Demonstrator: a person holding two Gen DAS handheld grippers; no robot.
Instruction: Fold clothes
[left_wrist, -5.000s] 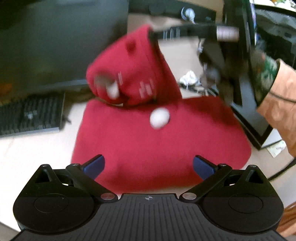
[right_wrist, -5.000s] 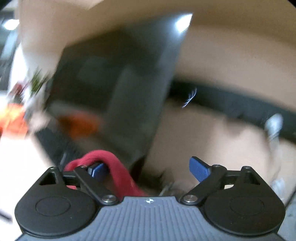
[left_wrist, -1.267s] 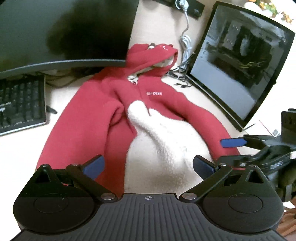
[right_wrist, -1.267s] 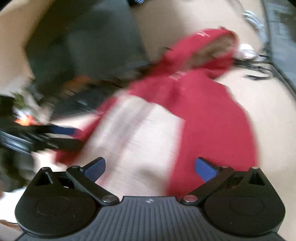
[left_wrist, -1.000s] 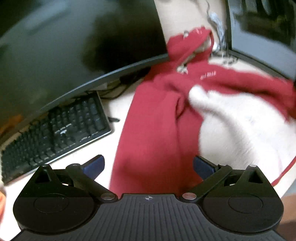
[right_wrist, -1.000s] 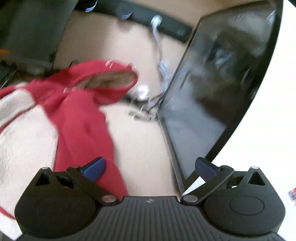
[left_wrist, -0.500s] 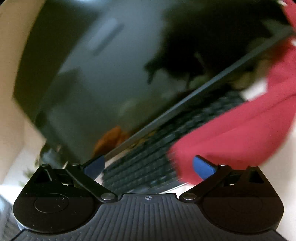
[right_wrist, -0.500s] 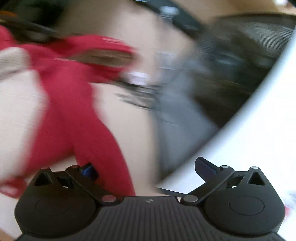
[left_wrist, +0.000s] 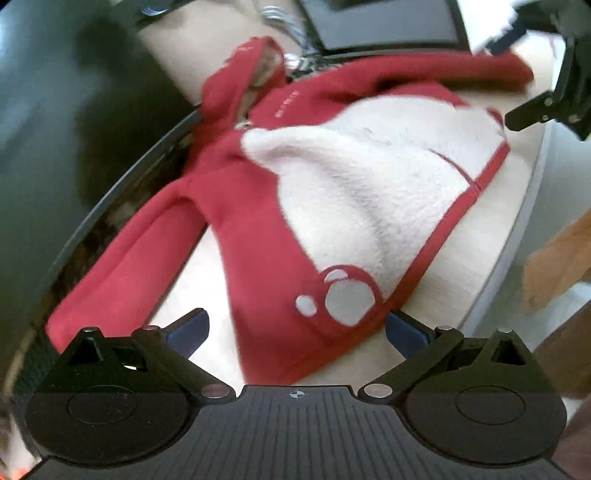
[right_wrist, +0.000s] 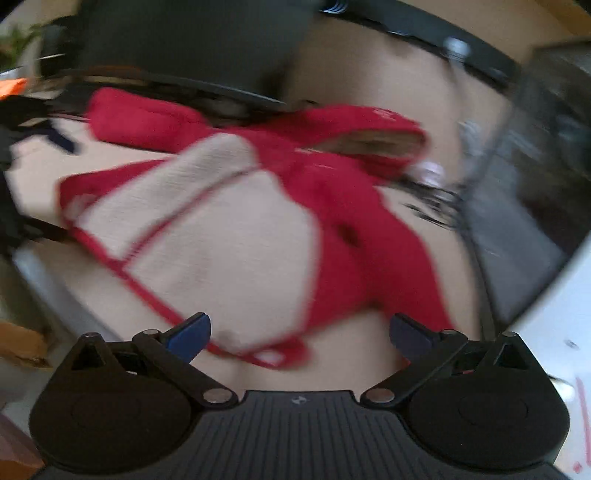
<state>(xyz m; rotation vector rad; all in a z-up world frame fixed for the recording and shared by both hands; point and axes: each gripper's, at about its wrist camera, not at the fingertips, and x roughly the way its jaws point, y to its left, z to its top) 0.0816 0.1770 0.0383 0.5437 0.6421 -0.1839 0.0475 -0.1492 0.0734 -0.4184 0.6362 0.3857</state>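
A red hooded jacket (left_wrist: 258, 221) with cream fleece lining (left_wrist: 369, 177) lies spread on the beige desk, front flap turned back so the lining shows. Its hood (left_wrist: 243, 77) points toward the monitor and one sleeve (left_wrist: 122, 266) stretches to the lower left. My left gripper (left_wrist: 295, 328) is open just above the jacket's bottom hem, holding nothing. In the right wrist view the same jacket (right_wrist: 351, 206) and its lining (right_wrist: 221, 236) are blurred; my right gripper (right_wrist: 299, 332) is open over the hem edge. The other gripper (left_wrist: 554, 99) shows at the upper right of the left wrist view.
A large dark monitor (left_wrist: 55, 129) stands along the left, with a keyboard partly hidden under its edge. A glass-sided computer case (right_wrist: 535, 192) sits to the right, with cables (right_wrist: 432, 199) beside the hood. The desk's front edge (left_wrist: 517, 221) runs near a wooden piece.
Both grippers have swung back from the monitor and computer case toward the jacket. The jacket lies opened with its lining up; five seconds ago the right gripper held red cloth, now it holds none.
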